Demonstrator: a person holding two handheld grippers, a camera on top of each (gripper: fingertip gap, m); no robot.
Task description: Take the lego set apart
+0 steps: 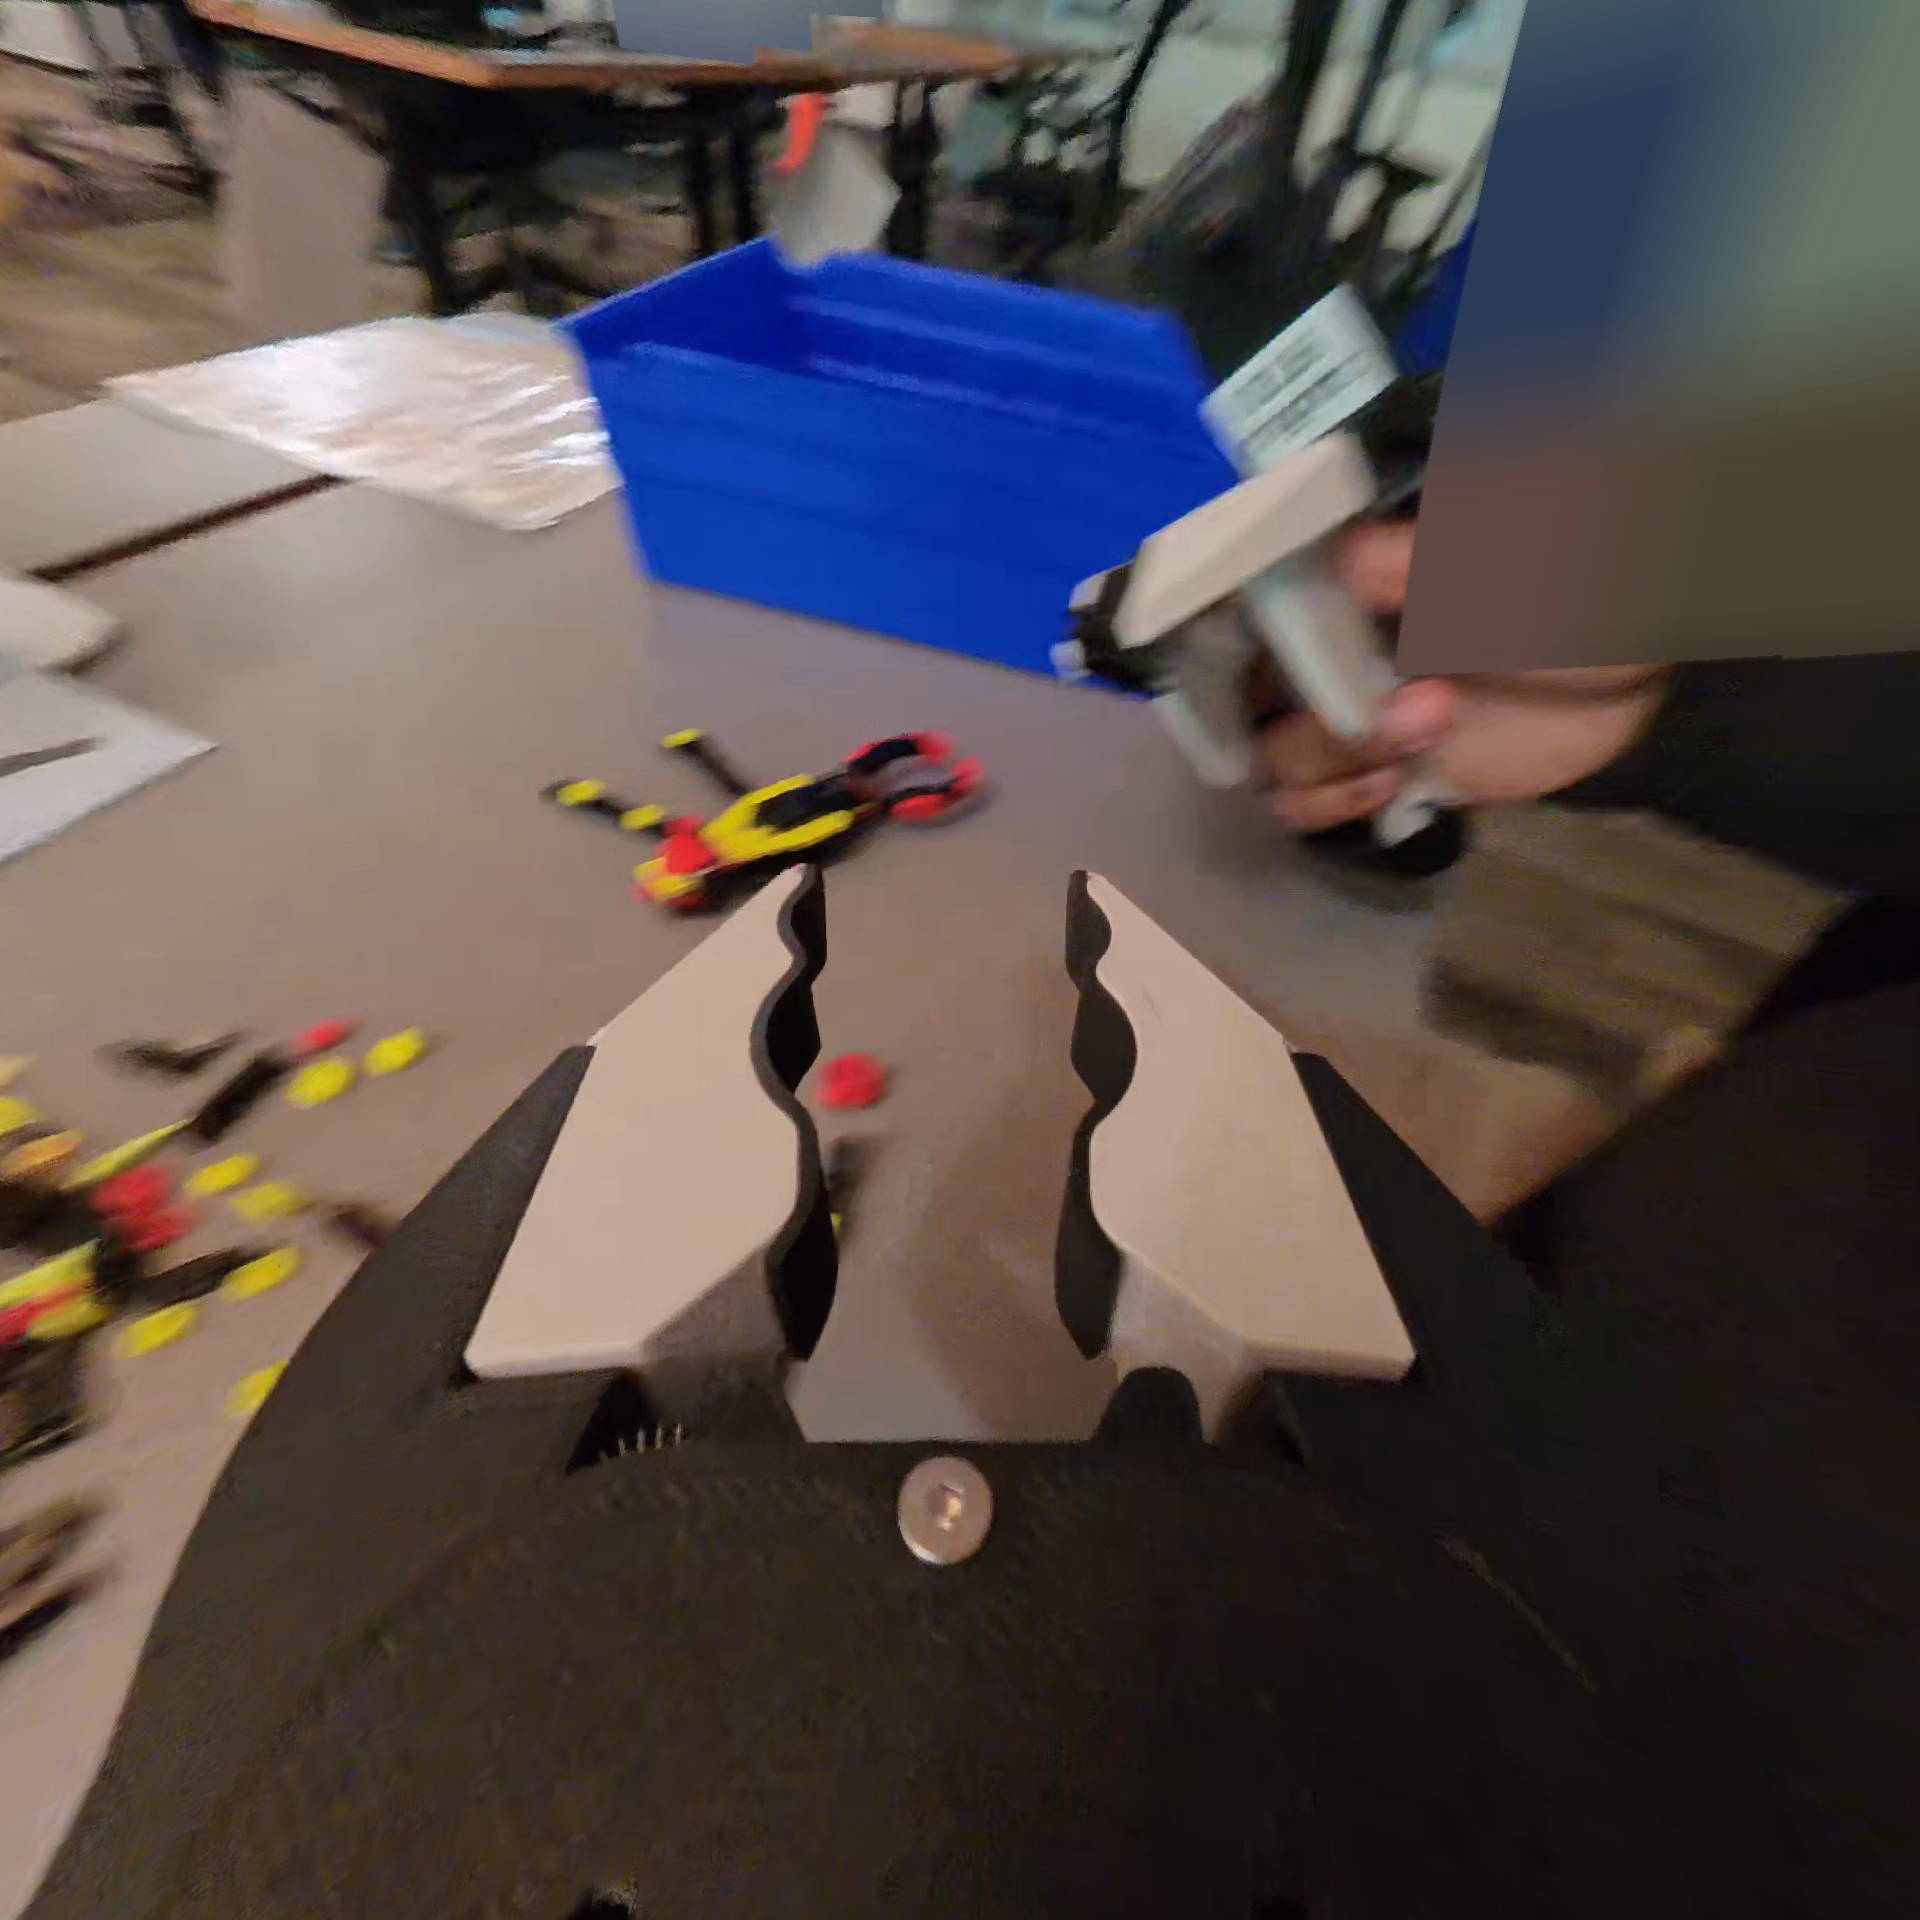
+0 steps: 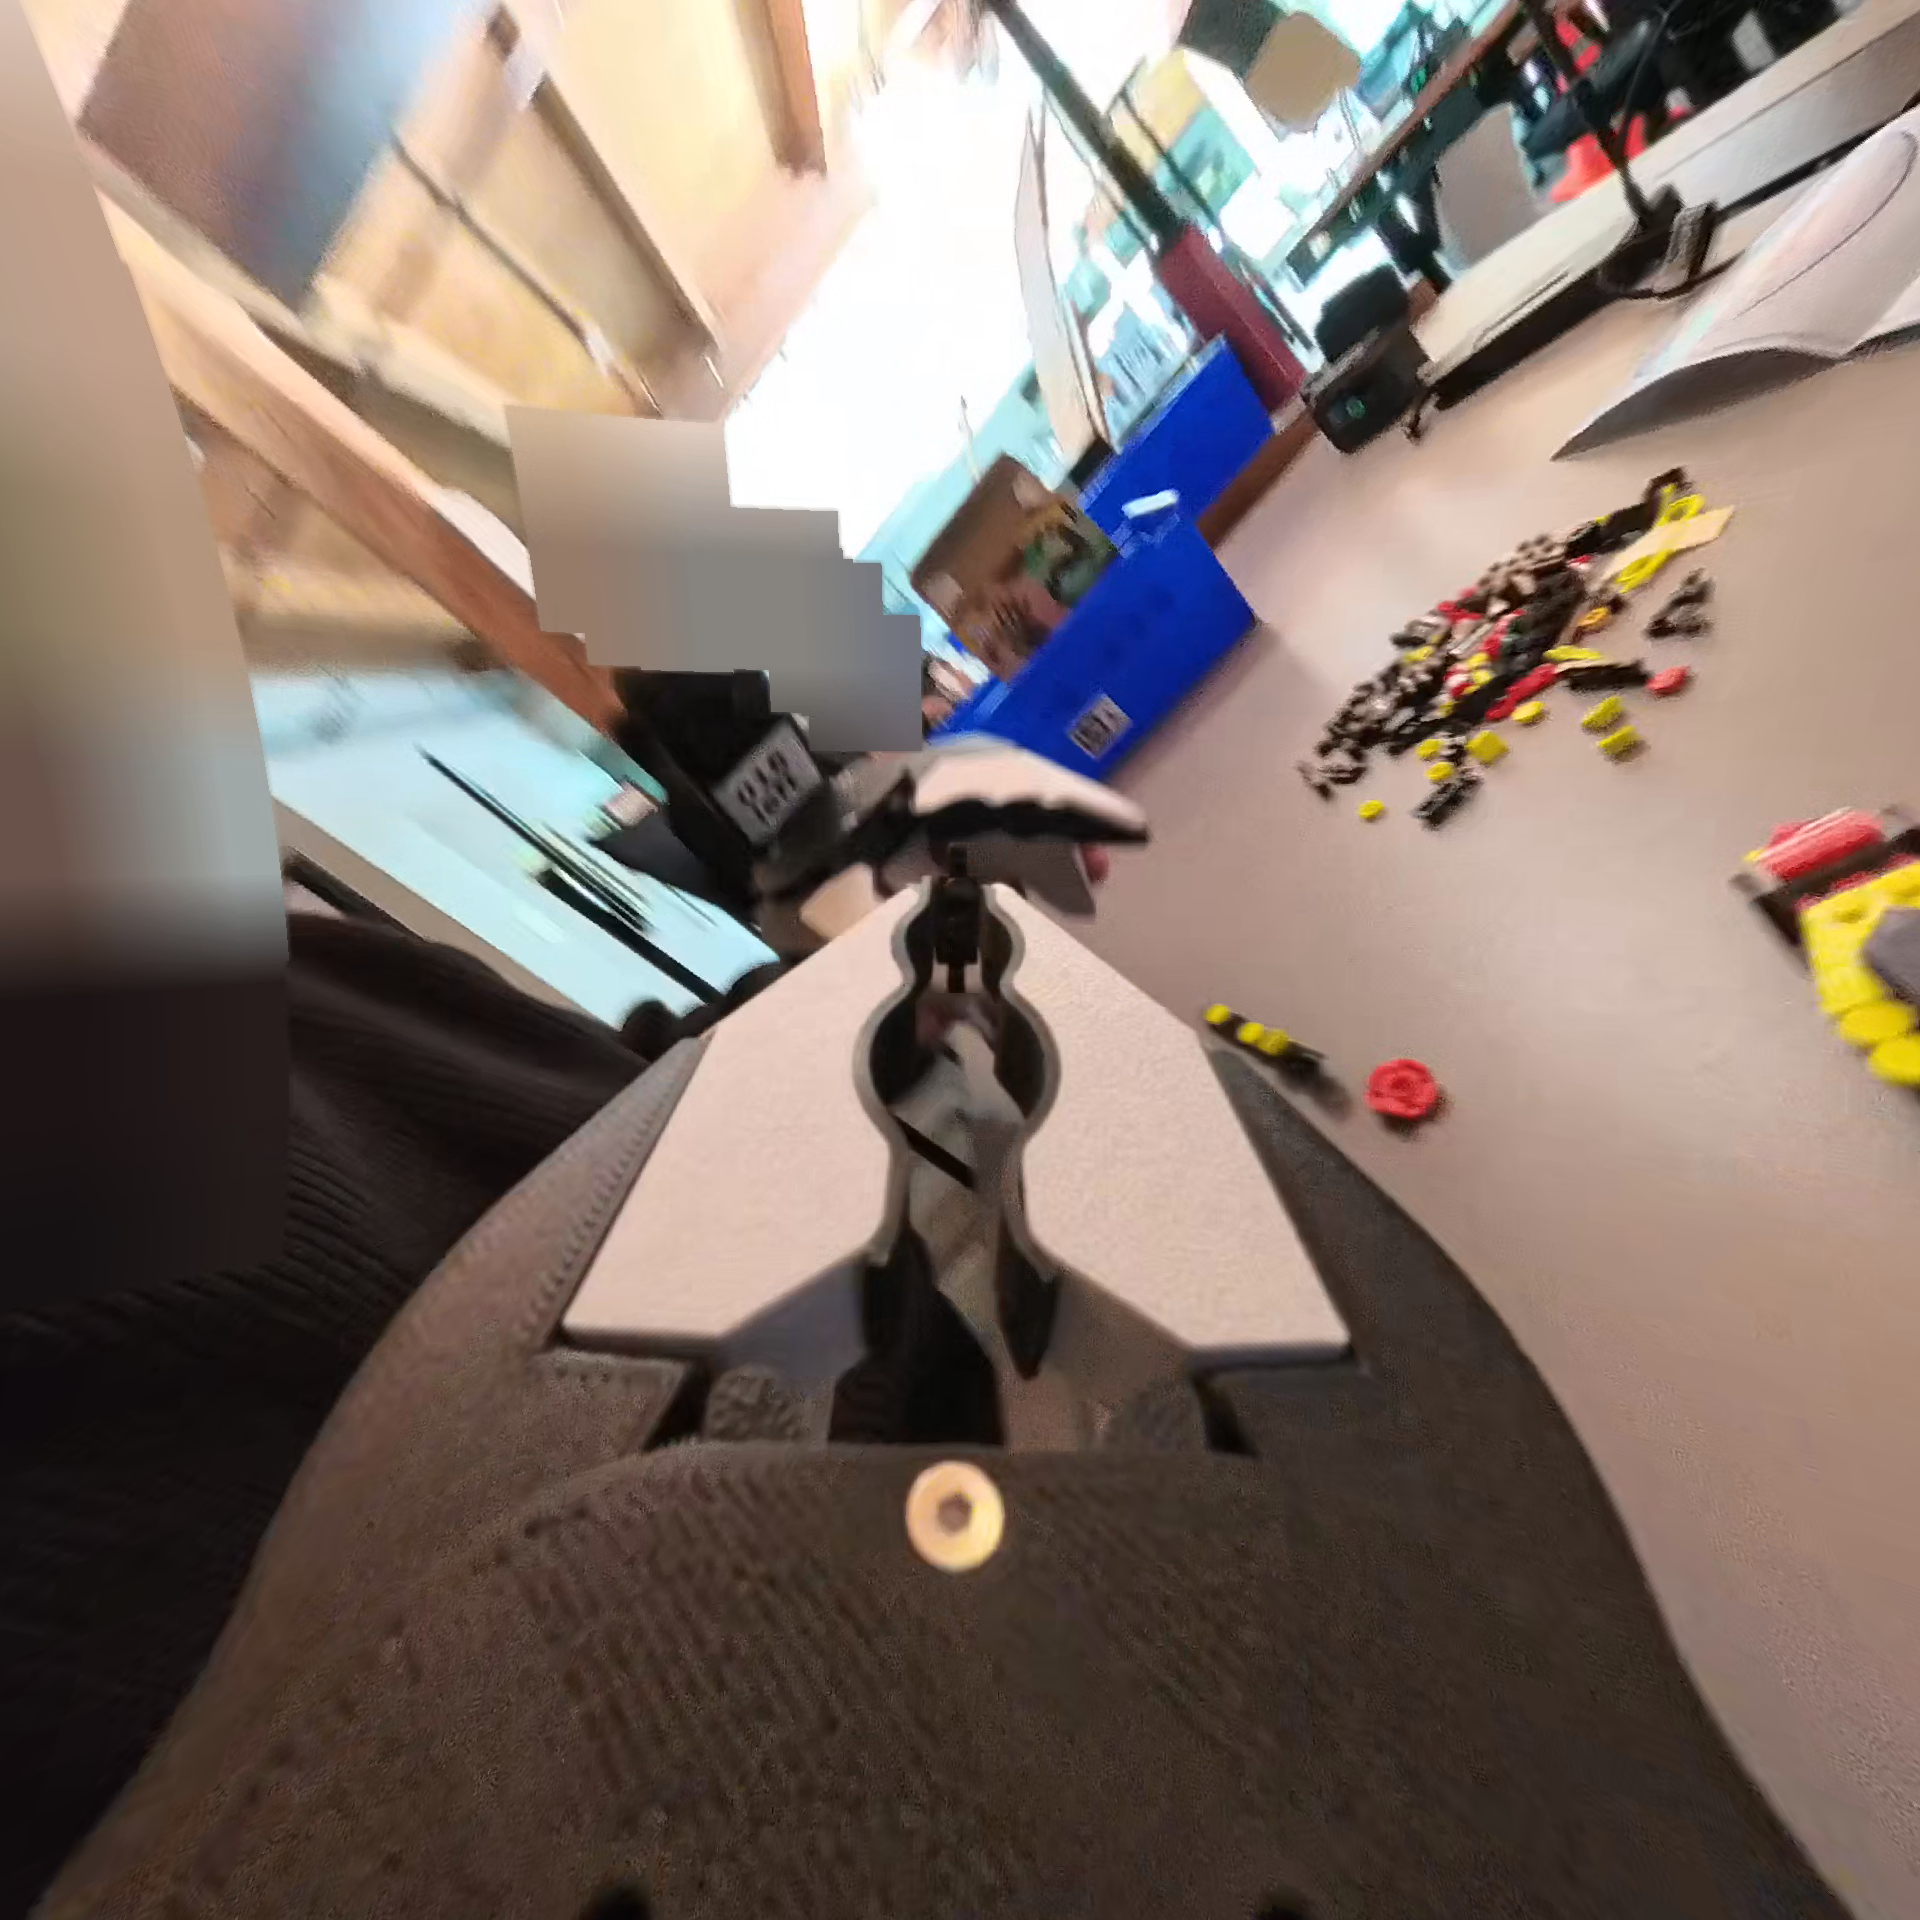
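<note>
A small black piece (image 2: 954, 935) is pinched at the tips of the shut right gripper (image 2: 954, 914), the left gripper (image 1: 945, 883) is held open with the toy car (image 1: 774, 816) just ahead, so the tiny piece could be dropped if the squeeze is loosened.

Lego model (image 1: 790, 821) yellow, black, red; bin (image 1: 894, 457) blue; table (image 1: 436, 727) grey; loose round piece (image 2: 1403, 1089) red.
</note>
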